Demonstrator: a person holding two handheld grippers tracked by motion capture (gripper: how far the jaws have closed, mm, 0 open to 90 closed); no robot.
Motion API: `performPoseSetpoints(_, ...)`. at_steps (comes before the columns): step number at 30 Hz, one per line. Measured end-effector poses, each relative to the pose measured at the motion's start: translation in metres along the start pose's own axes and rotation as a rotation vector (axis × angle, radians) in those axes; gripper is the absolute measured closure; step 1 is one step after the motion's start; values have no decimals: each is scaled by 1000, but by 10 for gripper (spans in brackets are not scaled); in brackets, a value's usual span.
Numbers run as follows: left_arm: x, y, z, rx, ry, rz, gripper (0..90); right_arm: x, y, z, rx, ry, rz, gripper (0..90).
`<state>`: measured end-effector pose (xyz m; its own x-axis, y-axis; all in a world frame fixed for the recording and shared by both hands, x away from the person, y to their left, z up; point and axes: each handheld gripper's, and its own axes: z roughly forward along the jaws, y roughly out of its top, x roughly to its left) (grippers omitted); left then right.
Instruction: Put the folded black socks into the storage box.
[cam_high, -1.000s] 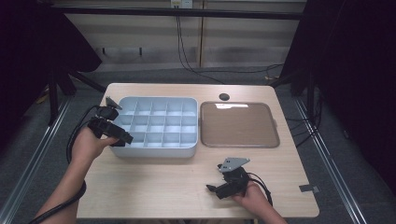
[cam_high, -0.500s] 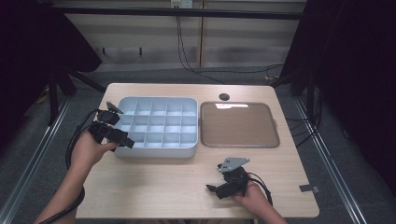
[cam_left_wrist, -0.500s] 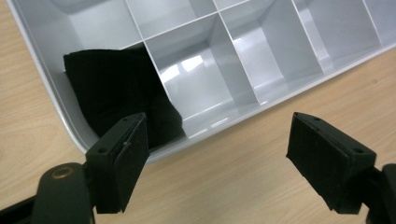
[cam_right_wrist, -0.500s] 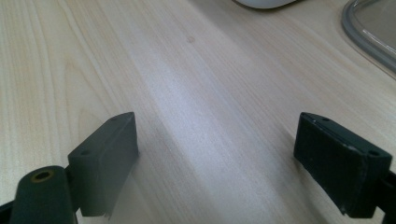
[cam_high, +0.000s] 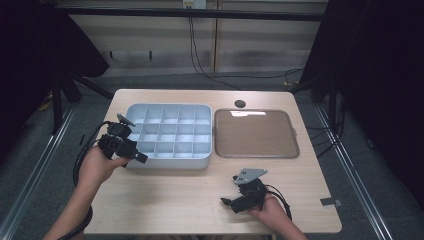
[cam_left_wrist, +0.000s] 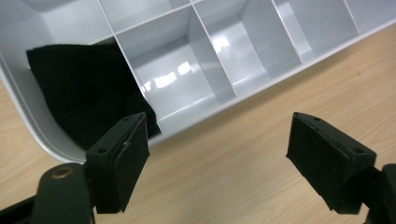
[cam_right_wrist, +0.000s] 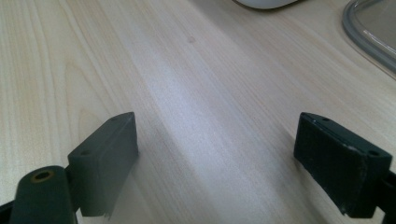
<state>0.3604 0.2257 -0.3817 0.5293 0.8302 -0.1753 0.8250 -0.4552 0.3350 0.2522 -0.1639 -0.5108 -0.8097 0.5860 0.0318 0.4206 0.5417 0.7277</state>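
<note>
The wooden table (cam_high: 165, 200) carries two big things side by side: a pale grey compartment tray (cam_high: 170, 136) on the left half and a brownish translucent lid (cam_high: 256, 133) just to its right, apart by a narrow strip of wood. A small dark round disc (cam_high: 240, 103) sits beyond the lid near the far edge.

The left gripper (cam_high: 127, 150) hovers at the tray's near left corner, held in the person's left hand (cam_high: 95, 165), its jaws spread wide with nothing between them. In the left gripper view the tray (cam_left_wrist: 261, 51) fills the upper part, and a black cloth (cam_left_wrist: 79, 88) lies in the corner compartment, bunched against the outer wall. It sits just beyond the left jaw's tip and off to that side; the gap between the jaws looks onto bare wood and the tray's near wall, so the cloth is outside the jaws and not touched by either pad. The neighbouring compartments show shiny bare floors.

The right gripper (cam_high: 235, 202) rests low over the table near the front edge, well apart from tray and lid, in the right hand (cam_high: 267, 212). Its jaws also stand wide apart over bare wood (cam_right_wrist: 205, 102).

The cloth's lower edge is hidden behind the left jaw, and from the high view the gripper covers that corner compartment. In the right gripper view the lid (cam_right_wrist: 373, 32) is cut off at the frame's corner.
</note>
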Motion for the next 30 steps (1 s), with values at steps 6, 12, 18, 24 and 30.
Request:
performPoseSetpoints(6,-2,-8,4,-8,-14,9,203,0,0,0,1,1,0,133)
performPoseSetpoints(12,-5,-18,5,-23,-48,13,203,0,0,0,2,1,0,132)
performPoseSetpoints(18,-5,-27,9,-23,-69,12,203,0,0,0,0,1,-2,133)
performPoseSetpoints(24,-11,-34,18,-33,-97,35,203,0,0,0,0,2,-2,132)
performPoseSetpoints(30,-18,-37,28,-46,-126,50,203,0,0,0,1,1,-2,132)
